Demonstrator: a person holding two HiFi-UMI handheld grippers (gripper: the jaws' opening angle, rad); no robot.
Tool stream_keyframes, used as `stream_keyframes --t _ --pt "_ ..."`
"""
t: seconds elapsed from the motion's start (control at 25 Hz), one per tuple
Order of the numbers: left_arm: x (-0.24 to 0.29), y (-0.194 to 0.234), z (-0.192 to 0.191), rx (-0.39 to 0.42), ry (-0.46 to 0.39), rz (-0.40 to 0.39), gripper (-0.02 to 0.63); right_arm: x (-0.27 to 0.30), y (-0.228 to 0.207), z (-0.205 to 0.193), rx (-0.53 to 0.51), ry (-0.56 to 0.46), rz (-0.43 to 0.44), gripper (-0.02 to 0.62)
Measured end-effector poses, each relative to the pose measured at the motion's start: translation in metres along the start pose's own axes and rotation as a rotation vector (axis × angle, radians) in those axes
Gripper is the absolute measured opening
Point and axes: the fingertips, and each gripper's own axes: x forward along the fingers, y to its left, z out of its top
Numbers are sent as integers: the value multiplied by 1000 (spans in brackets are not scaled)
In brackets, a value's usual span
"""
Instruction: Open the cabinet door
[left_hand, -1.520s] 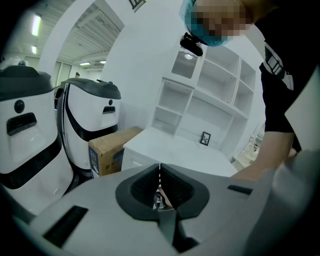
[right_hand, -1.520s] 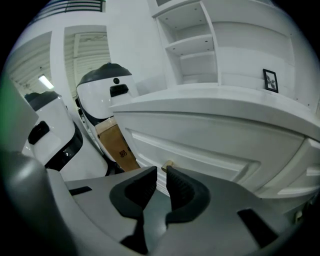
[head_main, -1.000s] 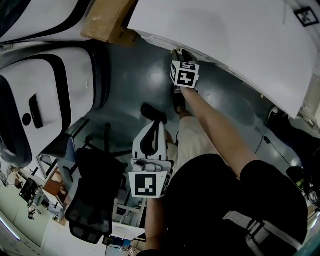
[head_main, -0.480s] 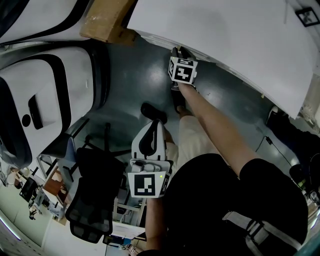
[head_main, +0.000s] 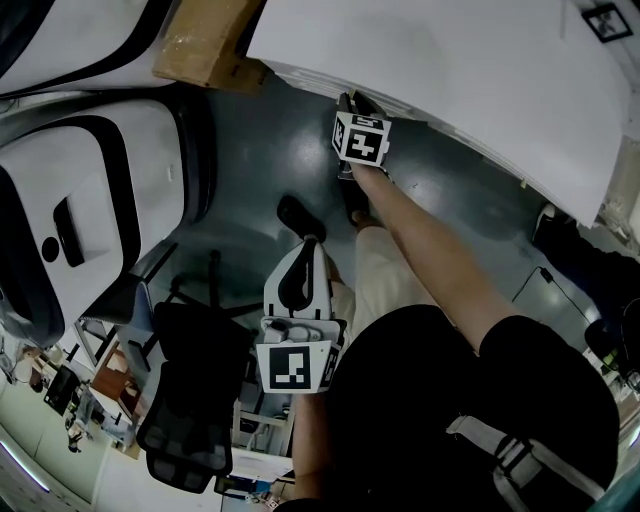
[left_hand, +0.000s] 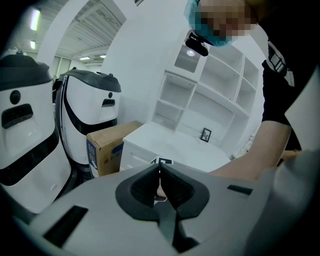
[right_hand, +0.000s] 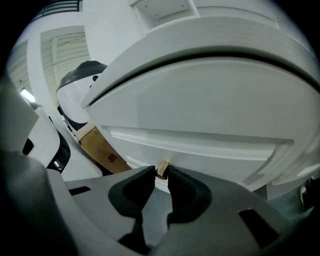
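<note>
The white cabinet (head_main: 450, 70) fills the top of the head view. Its door front (right_hand: 200, 105) curves across the right gripper view, with a small tan knob (right_hand: 162, 169) low on it. My right gripper (right_hand: 160, 174) reaches under the cabinet's edge (head_main: 350, 100). Its jaws are closing, with the knob between the tips, and both pads touch it. My left gripper (head_main: 308, 250) hangs back near the person's body, over the floor. In its own view the left gripper (left_hand: 159, 172) is shut with nothing in it.
Two large white machines with black trim (head_main: 90, 200) stand at the left. A cardboard box (head_main: 205, 45) sits against the cabinet's left end. A black office chair (head_main: 190, 390) is at the lower left, and a shoe (head_main: 300, 218) is on the dark floor. White open shelves (left_hand: 210, 95) rise behind the cabinet.
The right gripper's marker cube has shifted slightly up and left against the cabinet edge. The left gripper has kept its place.
</note>
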Motion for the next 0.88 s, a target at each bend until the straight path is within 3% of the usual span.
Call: stream_keyframes --t 0.28,0.44,0.88 --pt "-13 6 -14 42 41 -51 25 -12 5 -15 38 -17 10 95" --pt "-25 15 -7 70 23 -90 25 -25 12 -30 48 -17 6 95" --pt "-58 48 -15 108 68 -104 25 -51 36 -74 63 2 -5 95"
